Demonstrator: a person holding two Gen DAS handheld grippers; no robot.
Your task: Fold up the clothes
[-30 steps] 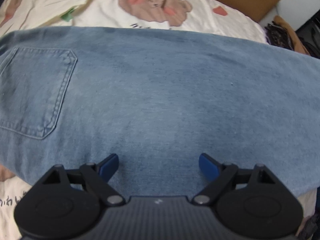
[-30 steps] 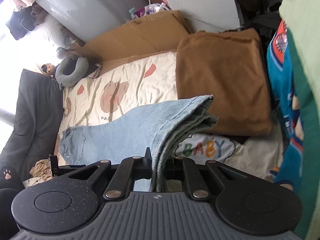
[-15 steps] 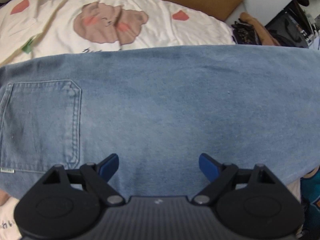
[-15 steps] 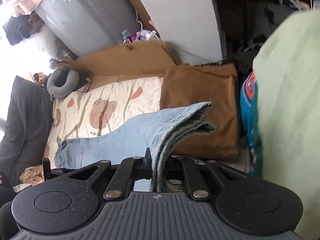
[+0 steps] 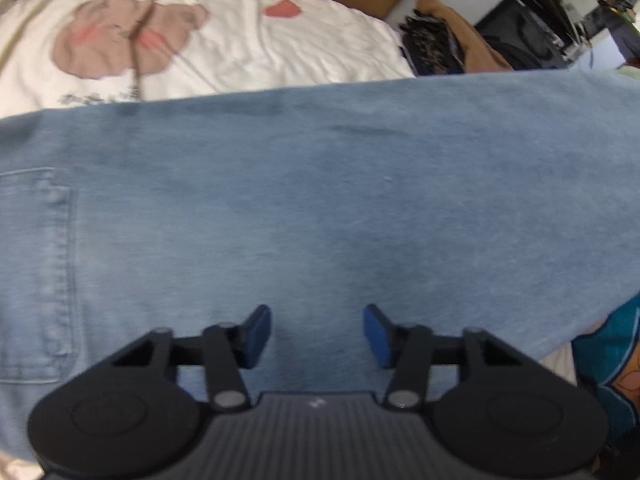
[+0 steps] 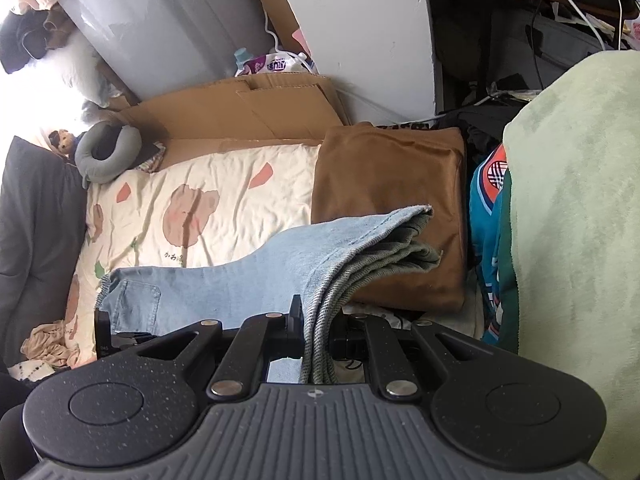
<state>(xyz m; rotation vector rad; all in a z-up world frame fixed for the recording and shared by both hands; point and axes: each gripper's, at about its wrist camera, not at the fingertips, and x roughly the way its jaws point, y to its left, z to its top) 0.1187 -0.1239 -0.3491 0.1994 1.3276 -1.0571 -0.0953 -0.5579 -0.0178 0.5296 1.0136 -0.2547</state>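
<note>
Light-blue jeans (image 6: 280,268), spread on bed, hem end lifted

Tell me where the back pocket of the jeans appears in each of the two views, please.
Left wrist view: the back pocket lies at the left edge, at mid-height, left of the claw.
Right wrist view: the back pocket lies at the lower left, near the waistband, above the claw's housing.
Shared landmark: the pink bear print on the cream sheet beyond the jeans.

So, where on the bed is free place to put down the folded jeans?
The bear-print sheet is bare between the jeans, the cardboard and the grey neck pillow. The side by the brown folded cloth and the teal garment is crowded.
</note>
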